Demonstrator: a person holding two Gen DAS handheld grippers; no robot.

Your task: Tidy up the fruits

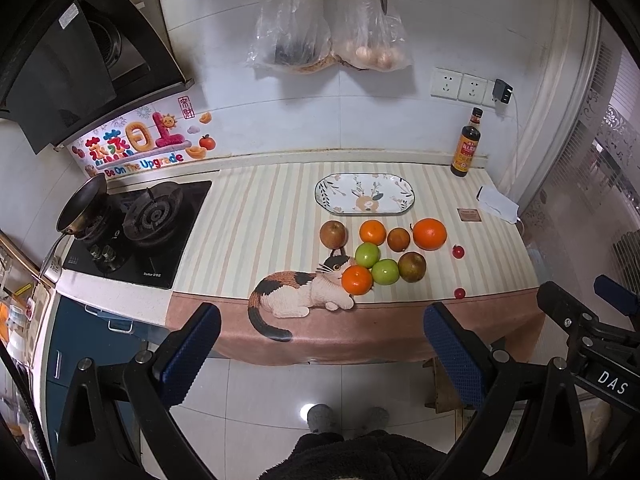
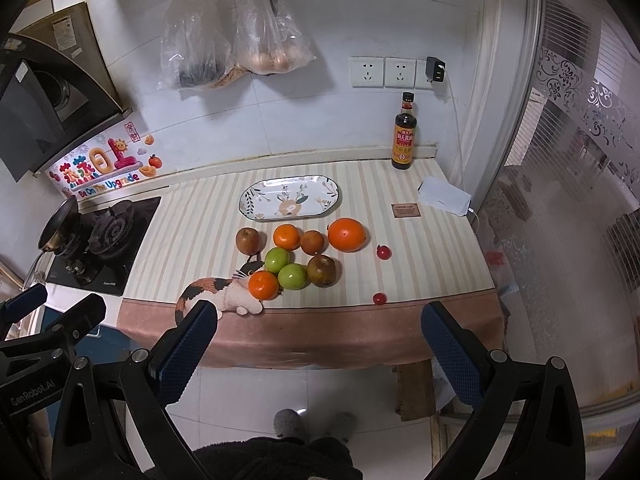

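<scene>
Several fruits lie in a cluster on the striped counter cloth (image 1: 260, 220): a large orange (image 1: 429, 233) (image 2: 347, 234), two smaller oranges (image 1: 357, 279) (image 2: 263, 285), two green apples (image 1: 385, 271) (image 2: 293, 276), brownish fruits (image 1: 412, 267) (image 2: 321, 270) and two small red fruits (image 1: 459, 292) (image 2: 379, 298). Behind them sits an oval flowered plate (image 1: 332, 196) (image 2: 256, 204) with nothing on it. My left gripper (image 1: 322, 320) and right gripper (image 2: 319, 318) are both open, holding nothing, hovering in front of the counter's front edge, well short of the fruit.
A gas stove (image 1: 152, 216) with a small pan (image 1: 82, 204) is on the left. A sauce bottle (image 2: 404, 132), a folded white cloth (image 2: 444, 196) and a small brown card (image 2: 406, 210) are at the back right. Bags (image 1: 328, 20) and scissors hang on the wall. A person's slippers (image 1: 320, 418) are on the floor tiles.
</scene>
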